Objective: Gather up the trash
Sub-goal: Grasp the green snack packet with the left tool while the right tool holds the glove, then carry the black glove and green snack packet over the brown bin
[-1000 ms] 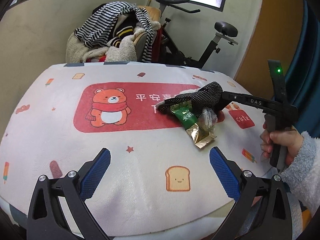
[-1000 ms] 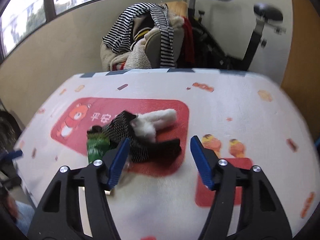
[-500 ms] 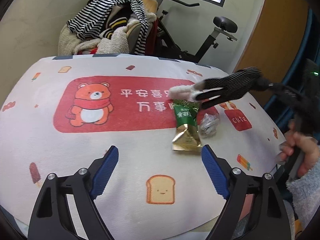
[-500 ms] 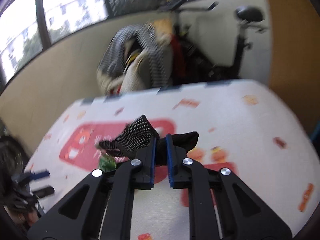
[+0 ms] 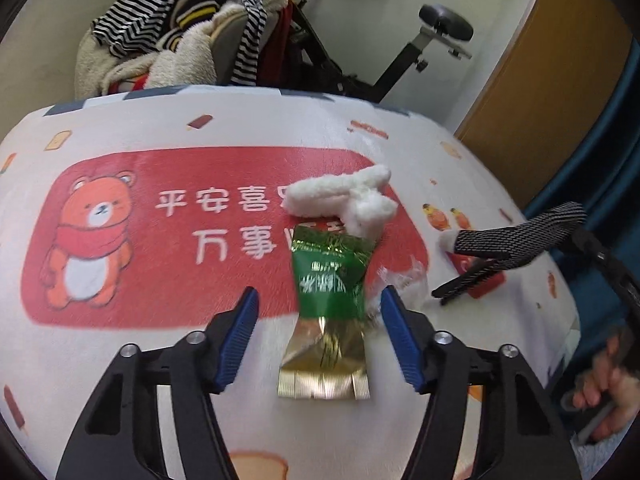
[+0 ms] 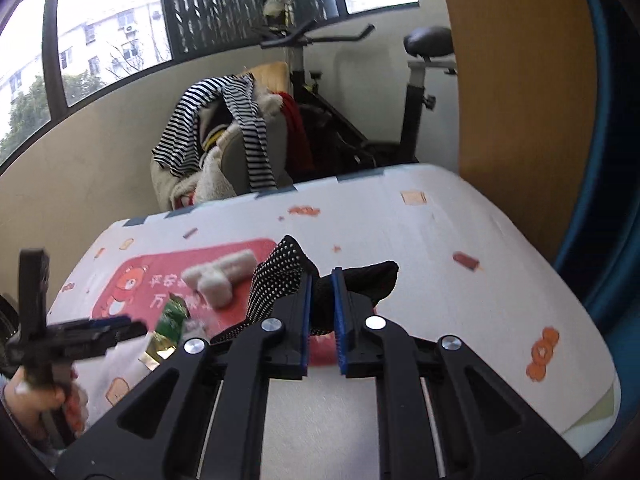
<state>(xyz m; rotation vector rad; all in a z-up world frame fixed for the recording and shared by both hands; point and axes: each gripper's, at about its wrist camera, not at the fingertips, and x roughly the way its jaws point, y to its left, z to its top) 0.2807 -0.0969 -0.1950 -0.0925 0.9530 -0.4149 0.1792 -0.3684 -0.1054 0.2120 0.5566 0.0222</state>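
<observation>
A green and gold snack wrapper [image 5: 328, 312] lies on the table, between the fingers of my open left gripper [image 5: 320, 320]. A crumpled clear wrapper [image 5: 404, 280] lies just right of it. A white fluffy sock [image 5: 344, 198] lies beyond them on the red print. My right gripper [image 6: 321, 312] is shut on a black dotted glove [image 6: 280, 276] and holds it lifted above the table's right side; the glove [image 5: 516, 236] also shows in the left wrist view. The green wrapper [image 6: 170, 320] and white sock [image 6: 218, 278] show blurred in the right wrist view.
The table has a white cloth [image 5: 360, 128] with a red bear print [image 5: 92, 232]. Behind it stand a chair piled with striped clothes [image 5: 180, 28] and an exercise bike [image 5: 400, 60]. A wooden panel [image 5: 540, 80] and blue curtain [image 5: 612, 160] are at right.
My right gripper lifted the black glove off the pile and carried it right, uncovering the white sock. My left gripper moved forward until its fingers flank the green wrapper.
</observation>
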